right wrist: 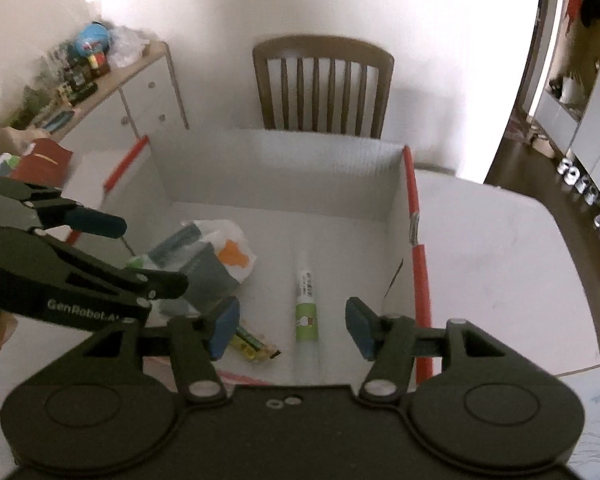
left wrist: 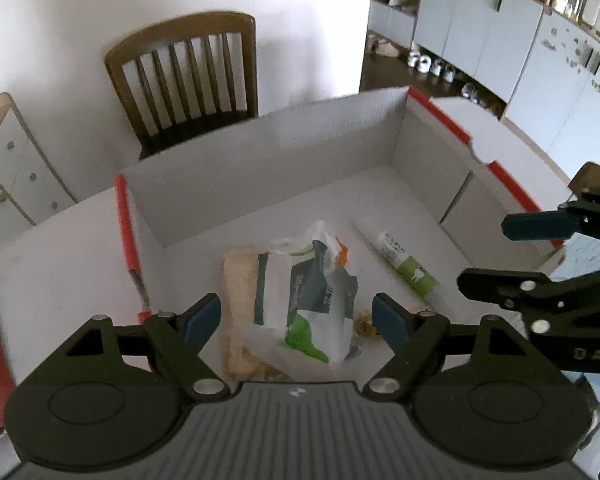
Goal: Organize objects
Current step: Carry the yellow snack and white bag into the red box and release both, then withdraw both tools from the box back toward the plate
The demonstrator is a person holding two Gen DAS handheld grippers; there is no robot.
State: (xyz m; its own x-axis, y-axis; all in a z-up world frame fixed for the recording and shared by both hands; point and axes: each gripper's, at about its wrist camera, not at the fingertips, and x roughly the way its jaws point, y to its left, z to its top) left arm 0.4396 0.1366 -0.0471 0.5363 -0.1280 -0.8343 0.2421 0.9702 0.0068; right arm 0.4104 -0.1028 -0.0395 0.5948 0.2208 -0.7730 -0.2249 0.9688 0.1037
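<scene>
Hovering: both grippers are hanging over the box [left wrist: 260,152], nothing gripped.
Left gripper [left wrist: 298,320]: jaws are standing apart, empty, above the bag [left wrist: 300,300].
Bag: crinkled plastic, white-green-grey, is lying on the box floor at left, over a pale flat pad [left wrist: 240,300].
Wrapper [right wrist: 254,346]: small, yellow-green, is lying between bag and tube.
Tube [right wrist: 306,300]: smooth, white with green band, is lying on the floor, right of the bag; long axis running near-to-far.
Right gripper [right wrist: 292,328]: jaws apart, empty; tube is sitting just ahead between them, so the right looks nearer.
Box: white corrugated card, red edges.
</scene>
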